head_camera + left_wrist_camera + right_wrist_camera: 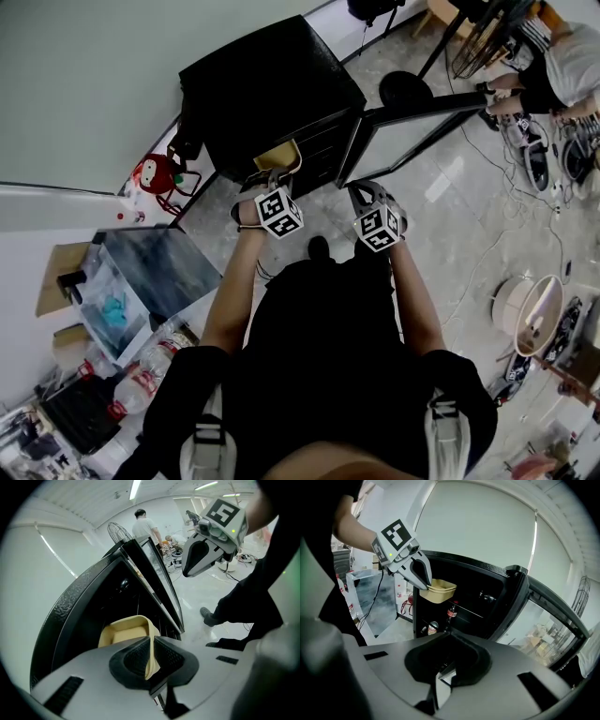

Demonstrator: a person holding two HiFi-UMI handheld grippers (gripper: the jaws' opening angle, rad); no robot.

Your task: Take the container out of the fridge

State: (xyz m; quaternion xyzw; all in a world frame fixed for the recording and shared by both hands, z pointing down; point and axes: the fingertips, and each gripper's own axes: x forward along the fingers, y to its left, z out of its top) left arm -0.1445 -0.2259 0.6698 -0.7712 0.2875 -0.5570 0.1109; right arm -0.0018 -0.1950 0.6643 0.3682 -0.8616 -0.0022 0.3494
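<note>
The black fridge (267, 89) stands with its glass door (422, 127) swung open to the right. A cream plastic container (277, 156) sits at the fridge's open front, at top-shelf height. My left gripper (278, 176) is shut on the container's near rim (149, 641), its pads (136, 658) pinching the wall. From the right gripper view the container (439, 591) hangs off the left gripper (424, 578) just outside the fridge mouth. My right gripper (366, 194) hovers beside it in front of the door, jaws together and empty (446, 674).
Inside the fridge stand a cola bottle (451, 613) and a can (433, 627) on lower shelves. A glass-topped table (155, 267) and bottles (141, 380) are at the left. A red toy (156, 173), a fan (528, 311), floor cables and a seated person (558, 66) surround the spot.
</note>
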